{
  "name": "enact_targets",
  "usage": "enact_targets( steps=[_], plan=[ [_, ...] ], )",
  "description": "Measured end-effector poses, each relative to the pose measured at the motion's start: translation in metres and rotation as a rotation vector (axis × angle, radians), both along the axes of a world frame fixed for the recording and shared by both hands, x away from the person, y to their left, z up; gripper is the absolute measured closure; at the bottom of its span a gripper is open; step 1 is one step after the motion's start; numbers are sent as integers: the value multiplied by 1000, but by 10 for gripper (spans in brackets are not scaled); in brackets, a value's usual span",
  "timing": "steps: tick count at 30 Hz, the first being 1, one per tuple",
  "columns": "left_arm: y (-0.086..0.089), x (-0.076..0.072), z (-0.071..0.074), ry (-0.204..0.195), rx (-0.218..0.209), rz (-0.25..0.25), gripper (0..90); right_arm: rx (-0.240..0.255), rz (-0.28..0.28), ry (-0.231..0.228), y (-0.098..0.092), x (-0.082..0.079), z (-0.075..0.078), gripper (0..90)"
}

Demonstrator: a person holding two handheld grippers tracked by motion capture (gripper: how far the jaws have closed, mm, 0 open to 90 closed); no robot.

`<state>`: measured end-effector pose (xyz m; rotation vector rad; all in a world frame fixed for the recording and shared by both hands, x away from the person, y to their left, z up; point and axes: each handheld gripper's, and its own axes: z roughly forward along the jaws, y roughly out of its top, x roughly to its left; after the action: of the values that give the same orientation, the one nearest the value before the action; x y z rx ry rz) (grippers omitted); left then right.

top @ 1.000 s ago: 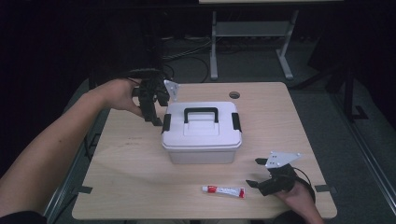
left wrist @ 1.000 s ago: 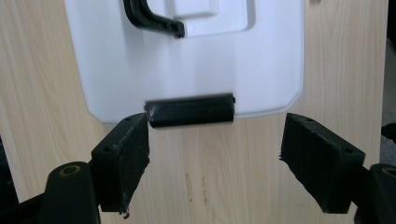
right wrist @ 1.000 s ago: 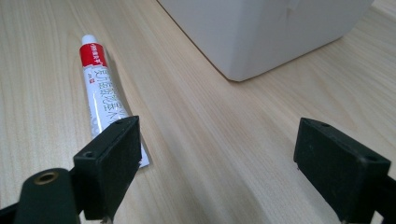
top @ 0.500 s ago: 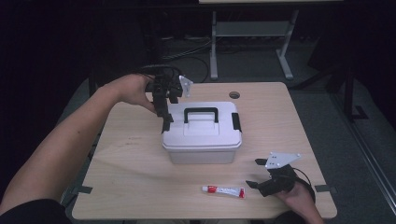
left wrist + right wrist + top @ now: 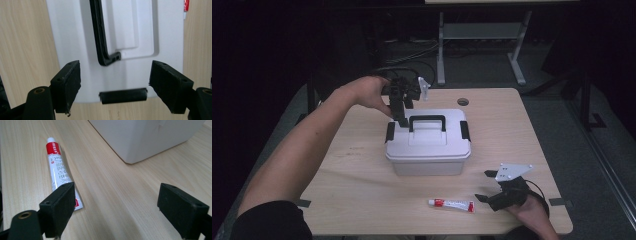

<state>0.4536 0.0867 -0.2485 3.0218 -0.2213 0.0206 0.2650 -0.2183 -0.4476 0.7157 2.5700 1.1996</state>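
Observation:
A white lidded box (image 5: 428, 145) with a black handle (image 5: 427, 120) stands mid-table. My left gripper (image 5: 401, 119) hovers open over the box's left end, jaws pointing down. In the left gripper view the open left gripper (image 5: 115, 85) straddles the lid (image 5: 75, 37), with the handle's end (image 5: 105, 55) and a black side latch (image 5: 122, 96) between the jaws. A red-and-white tube (image 5: 451, 204) lies near the front edge. My right gripper (image 5: 484, 186) rests open just right of it. In the right gripper view the tube (image 5: 58, 170) lies by the left jaw of the right gripper (image 5: 116, 207), and nothing is held.
The wooden table (image 5: 357, 165) has a round cable hole (image 5: 463, 101) behind the box. A second latch (image 5: 464, 130) sits on the box's right end. Another table's metal legs (image 5: 517, 55) stand on the dark floor beyond. The box's corner (image 5: 145, 137) looms ahead of the right gripper.
My left gripper has moved right from the table's back left to above the box's left end. The right gripper and the tube have stayed put.

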Motion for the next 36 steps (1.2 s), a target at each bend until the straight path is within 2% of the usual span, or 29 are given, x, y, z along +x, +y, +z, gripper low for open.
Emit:
enact_targets(
  steps=[4, 11, 19, 22, 25, 28, 32, 34, 36],
  plan=[
    [-12, 4, -4, 22, -4, -3, 248, -2, 2, -4, 0, 0, 0, 147],
    [-20, 8, -10, 44, -5, -12, 293, -2, 6, -2, 0, 0, 0, 147],
    [-33, 12, -14, 59, 6, -5, 332, -10, 11, -4, 1, 0, 0, 147],
    [-38, 13, -16, 63, 20, -17, 356, -12, 11, -5, 1, 0, 0, 147],
    [-42, 13, -17, 70, 13, -18, 375, -11, 12, -5, 1, 0, 0, 147],
    [-43, 14, -19, 81, 21, -27, 450, -12, 12, -8, 0, -1, 0, 147],
    [-44, 14, -20, 96, 28, -26, 495, -15, 14, -8, 1, -1, 0, 147],
    [-44, 15, -19, 98, 20, -36, 556, -18, 14, -5, 2, -1, 0, 147],
    [-44, 14, -19, 105, 22, -33, 567, -18, 15, -5, 2, -1, -1, 147]
  ],
)
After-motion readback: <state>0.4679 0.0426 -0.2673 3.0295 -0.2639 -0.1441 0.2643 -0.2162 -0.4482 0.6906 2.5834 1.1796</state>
